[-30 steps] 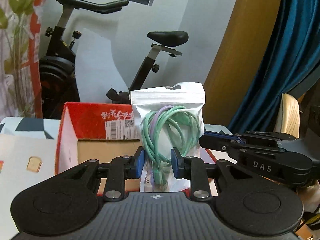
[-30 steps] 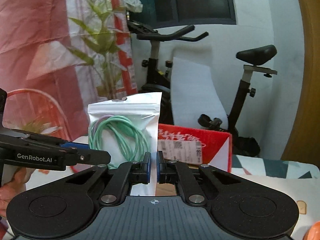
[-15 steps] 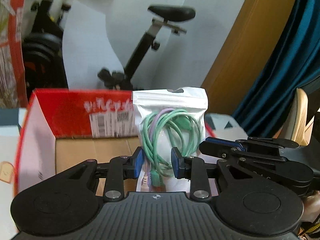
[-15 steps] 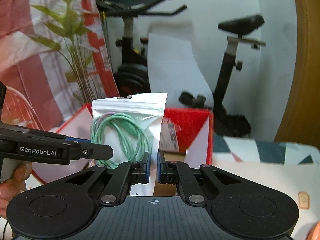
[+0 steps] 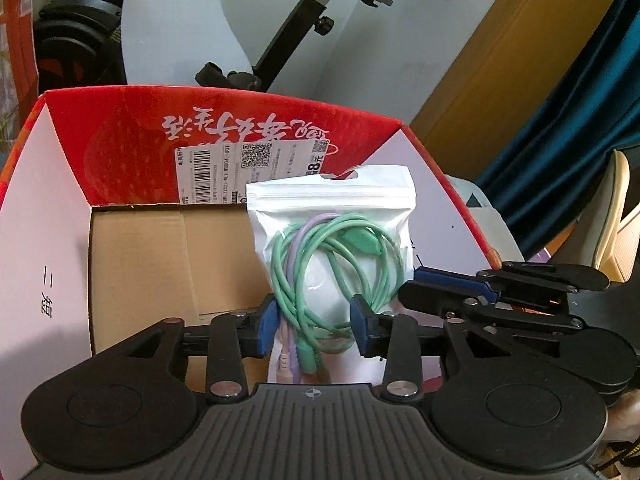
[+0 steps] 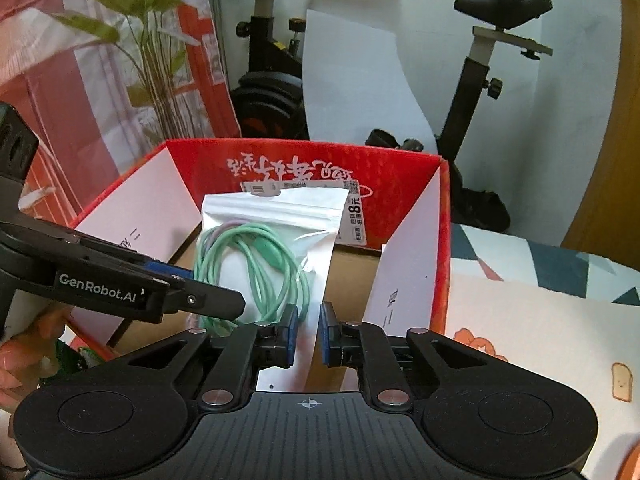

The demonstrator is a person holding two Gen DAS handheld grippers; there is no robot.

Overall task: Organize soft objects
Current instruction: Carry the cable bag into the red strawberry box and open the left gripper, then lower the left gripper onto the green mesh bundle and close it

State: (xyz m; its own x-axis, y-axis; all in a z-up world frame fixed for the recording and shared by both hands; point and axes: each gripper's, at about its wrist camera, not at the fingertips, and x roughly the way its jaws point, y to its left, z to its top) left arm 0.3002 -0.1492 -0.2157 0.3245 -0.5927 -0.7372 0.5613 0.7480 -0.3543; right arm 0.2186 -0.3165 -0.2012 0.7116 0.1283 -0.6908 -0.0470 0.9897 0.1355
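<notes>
A white zip bag of coiled green and purple cables stands upright over the open red cardboard box. My left gripper has its blue pads against the bag's lower sides while its jaws are opening. In the right wrist view the same bag rises just left of my right gripper. The right gripper's jaws are opening, with a narrow gap showing and the bag's lower right edge at that gap. The right gripper's fingertips reach in at the bag's right side. The left gripper's fingers cross in front of the bag's left.
The box has white inner side flaps and a bare brown floor. It sits on a patterned cloth. Behind stand an exercise bike, a leafy plant and a blue curtain. A person's hand holds the left gripper.
Both grippers have come down with the bag, so the box now fills the lower view. The left jaws have widened around the bag. The right jaws, shut before, now show a gap.
</notes>
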